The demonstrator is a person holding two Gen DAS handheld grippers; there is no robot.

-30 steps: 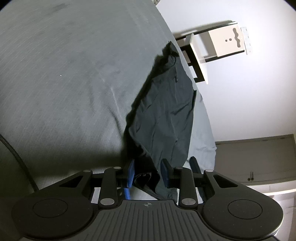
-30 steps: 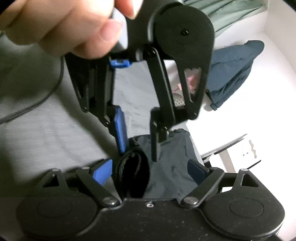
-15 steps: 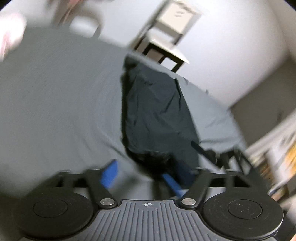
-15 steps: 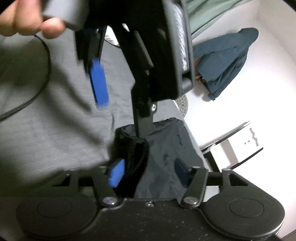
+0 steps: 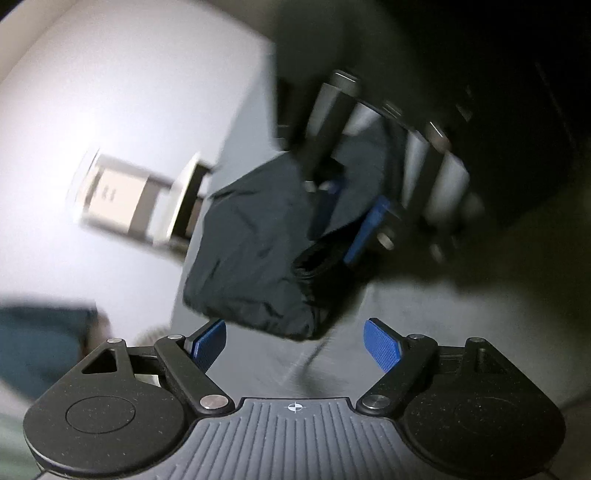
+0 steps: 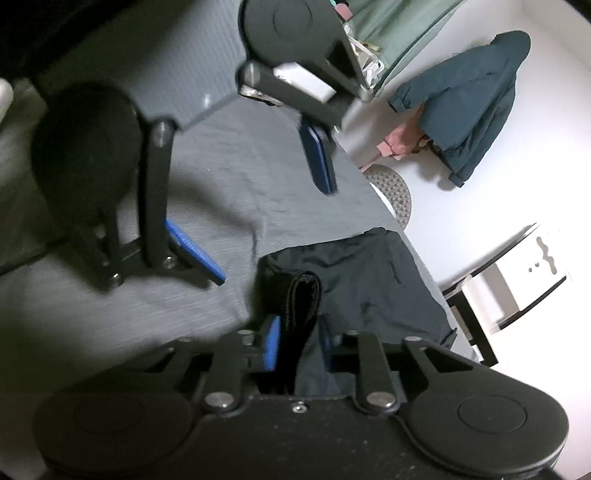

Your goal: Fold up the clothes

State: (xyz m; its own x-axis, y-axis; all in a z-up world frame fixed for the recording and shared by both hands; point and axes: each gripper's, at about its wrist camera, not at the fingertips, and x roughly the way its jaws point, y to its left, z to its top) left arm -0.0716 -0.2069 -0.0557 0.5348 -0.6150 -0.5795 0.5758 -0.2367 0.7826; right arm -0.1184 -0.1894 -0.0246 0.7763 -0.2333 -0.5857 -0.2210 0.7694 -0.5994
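Observation:
A dark, folded-over garment [image 6: 362, 280] lies near the edge of the grey bed sheet [image 6: 229, 177]. My right gripper [image 6: 298, 345] is shut on its thick black waistband [image 6: 304, 295], which stands up between the blue pads. The left gripper [image 6: 258, 208] hovers above the sheet to the left of the garment, jaws wide open and holding nothing. In the blurred left wrist view, the left gripper [image 5: 295, 345] is open just short of the garment [image 5: 251, 251]. The right gripper [image 5: 347, 210] grips the garment's far side there.
A teal jacket [image 6: 472, 103] hangs on the white wall past the bed edge. A white chair [image 6: 517, 280] stands beside the bed at right. Green fabric [image 6: 399, 29] and a round studded disc [image 6: 395, 192] lie beyond the bed's far corner.
The left gripper let go of the garment, opened wide and swung away over the sheet. The right gripper closed on the black waistband.

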